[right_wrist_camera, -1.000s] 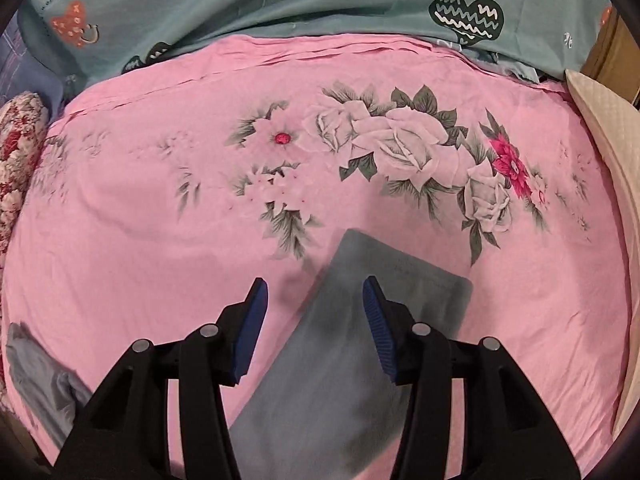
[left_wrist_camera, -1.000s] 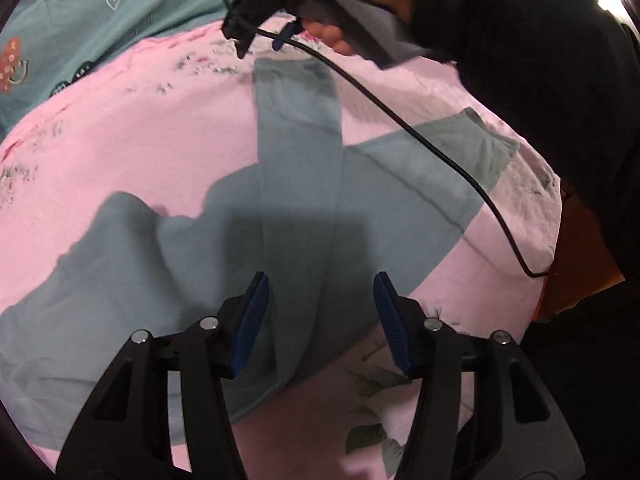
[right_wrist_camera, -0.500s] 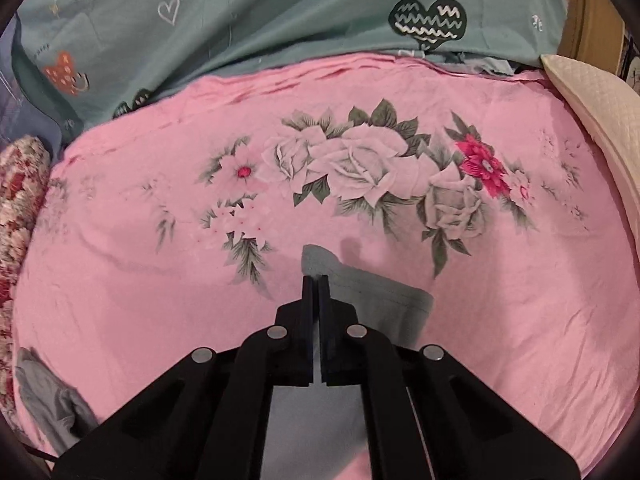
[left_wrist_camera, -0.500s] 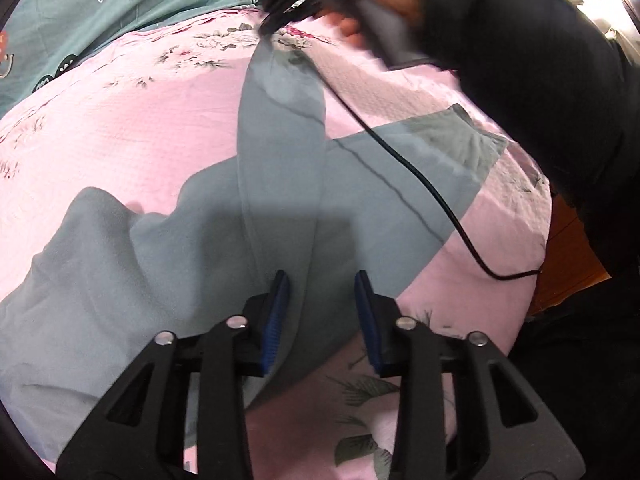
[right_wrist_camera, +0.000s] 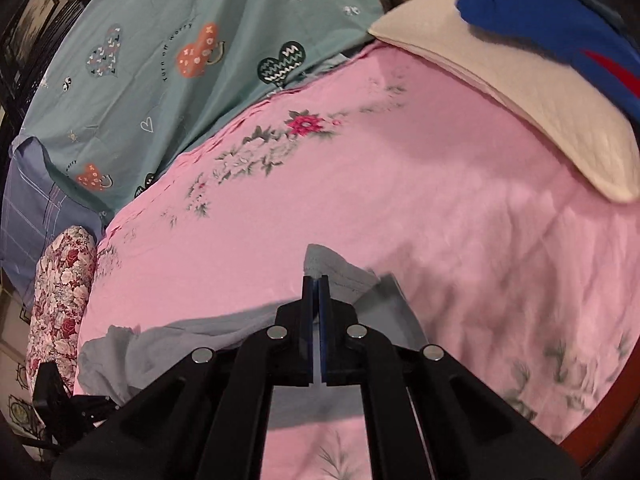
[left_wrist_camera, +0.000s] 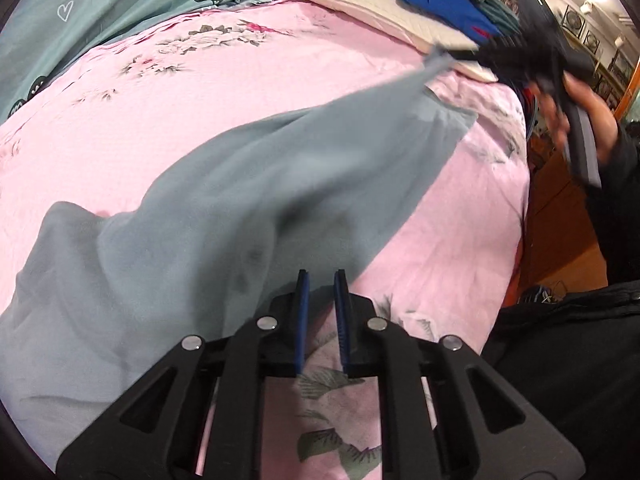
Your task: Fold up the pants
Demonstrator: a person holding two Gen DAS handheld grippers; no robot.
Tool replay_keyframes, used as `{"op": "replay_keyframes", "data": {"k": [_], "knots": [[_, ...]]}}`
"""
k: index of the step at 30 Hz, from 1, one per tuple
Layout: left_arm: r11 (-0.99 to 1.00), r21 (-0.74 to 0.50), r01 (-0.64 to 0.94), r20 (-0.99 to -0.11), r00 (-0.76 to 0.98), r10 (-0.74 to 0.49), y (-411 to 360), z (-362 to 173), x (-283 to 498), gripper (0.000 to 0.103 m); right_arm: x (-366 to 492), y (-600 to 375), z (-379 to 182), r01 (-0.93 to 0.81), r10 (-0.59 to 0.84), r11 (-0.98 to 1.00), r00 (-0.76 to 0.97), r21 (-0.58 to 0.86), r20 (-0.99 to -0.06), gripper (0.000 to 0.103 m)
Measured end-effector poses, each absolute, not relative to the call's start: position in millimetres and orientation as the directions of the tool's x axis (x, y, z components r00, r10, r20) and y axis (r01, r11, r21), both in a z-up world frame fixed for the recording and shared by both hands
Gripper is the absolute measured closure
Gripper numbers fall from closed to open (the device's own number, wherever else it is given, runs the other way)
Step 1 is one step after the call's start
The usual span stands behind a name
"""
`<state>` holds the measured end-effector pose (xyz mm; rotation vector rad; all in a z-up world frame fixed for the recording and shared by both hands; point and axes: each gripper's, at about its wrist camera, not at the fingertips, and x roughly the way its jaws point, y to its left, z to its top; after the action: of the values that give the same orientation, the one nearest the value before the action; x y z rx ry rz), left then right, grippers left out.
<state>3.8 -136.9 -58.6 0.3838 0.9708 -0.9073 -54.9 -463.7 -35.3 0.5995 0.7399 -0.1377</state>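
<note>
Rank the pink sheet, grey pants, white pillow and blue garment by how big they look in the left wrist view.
1. Pink sheet
2. Grey pants
3. White pillow
4. Blue garment
The pillow and garment lie farther from the camera, so their true size is unsure.

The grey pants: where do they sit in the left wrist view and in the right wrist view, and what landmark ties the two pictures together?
Left wrist view: the grey pants spread from lower left across the middle, one leg pulled up to the right claw at upper right.
Right wrist view: the grey pants sit low in the centre, their hem pinched in that claw.
Shared landmark: the cream pillow, upper right in both.
</note>
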Motion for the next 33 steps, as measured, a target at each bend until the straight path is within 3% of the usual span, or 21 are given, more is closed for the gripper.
{"op": "replay_keyframes", "data": {"k": [7, 19, 23, 27, 29, 30, 31, 33], "knots": [[0.615, -0.025, 0.788, -0.851, 0.306, -0.427, -138.1, -57.9, 1.2, 0.09, -82.8, -469.9, -86.0, 0.37, 0.096, 0.765, 0.743, 0.527, -0.662, 0.101], [0.603, 0.066, 0.795, -0.857, 0.355, -0.374, -130.7, -56.8, -1.2, 0.09, -81.9, -476.0, -69.1, 0.313, 0.134, 0.758, 0.784, 0.572, -0.606, 0.101], [0.598, 0.079, 0.798, -0.844, 0.372, -0.385, -137.2, -52.8, -3.9, 0.102, -82.2, -479.0, -73.5, 0.316, 0.137, 0.753, 0.783, 0.577, -0.607, 0.101], [0.576, 0.091, 0.813, -0.836, 0.376, -0.399, -137.4, -43.1, -12.6, 0.101, -84.6, -479.6, -72.0, 0.308, 0.141, 0.756, 0.785, 0.578, -0.603, 0.101], [0.575, 0.126, 0.808, -0.822, 0.409, -0.395, -135.7, -35.3, -19.2, 0.086, -85.1, -480.2, -71.8, 0.305, 0.146, 0.756, 0.784, 0.58, -0.603, 0.101], [0.578, 0.141, 0.804, -0.815, 0.425, -0.393, -134.0, -32.3, -21.3, 0.055, -85.2, -480.5, -72.0, 0.304, 0.149, 0.754, 0.784, 0.582, -0.603, 0.101], [0.584, 0.164, 0.795, -0.8, 0.453, -0.392, -131.8, -29.2, -23.0, 0.03, -85.4, -480.9, -72.5, 0.303, 0.152, 0.752, 0.784, 0.585, -0.602, 0.101], [0.585, 0.203, 0.785, -0.789, 0.485, -0.377, -131.4, -27.9, -23.7, 0.029, -85.5, -480.6, -74.0, 0.302, 0.155, 0.751, 0.783, 0.587, -0.602, 0.101]]}}
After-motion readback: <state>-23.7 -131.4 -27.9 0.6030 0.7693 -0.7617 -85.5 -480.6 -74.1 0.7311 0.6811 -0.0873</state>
